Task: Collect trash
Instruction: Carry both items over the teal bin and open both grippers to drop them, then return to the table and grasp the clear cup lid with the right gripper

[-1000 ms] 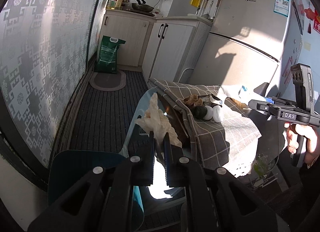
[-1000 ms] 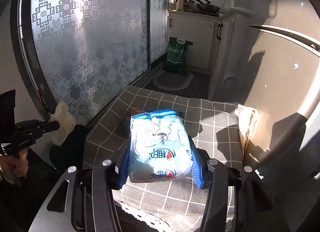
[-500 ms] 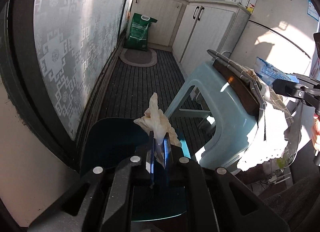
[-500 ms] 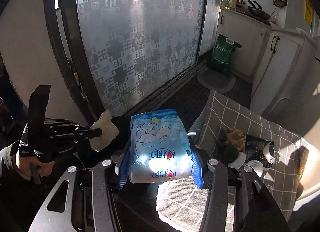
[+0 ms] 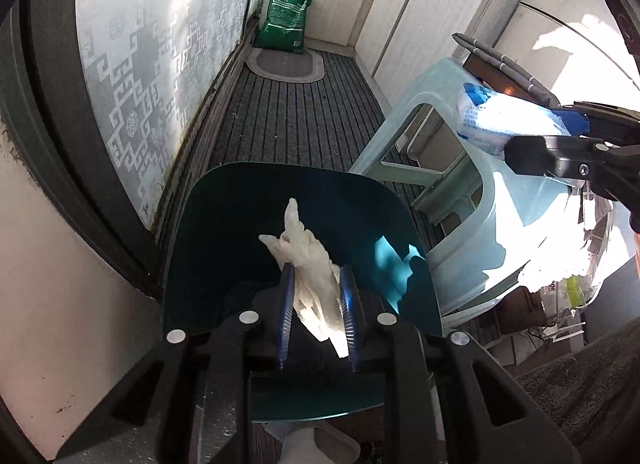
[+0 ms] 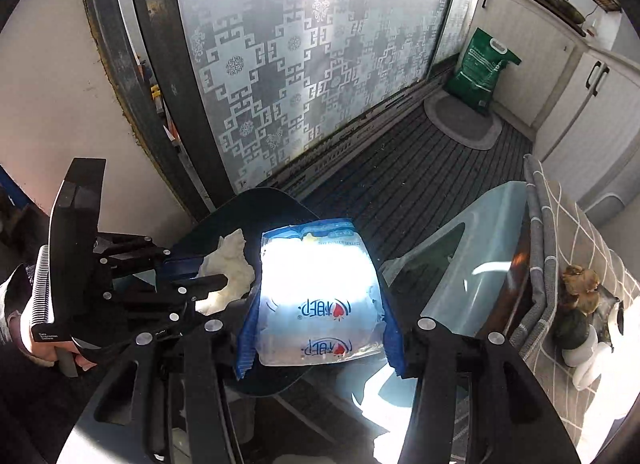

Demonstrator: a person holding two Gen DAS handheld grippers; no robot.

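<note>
We log our left gripper [image 5: 316, 314], jaws opening around a crumpled white tissue [image 5: 310, 264] over the dark teal bin [image 5: 224, 232], and our right gripper [image 6: 318, 328] clamping a blue-and-white plastic packet [image 6: 320, 296] beside it.

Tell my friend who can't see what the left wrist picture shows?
The left gripper, jaws opening, has a crumpled white paper tissue between its blue pads above a dark teal plastic bin lid. At right, the right gripper carries a blue-and-white plastic wipes packet near a pale blue plastic stool.
</note>
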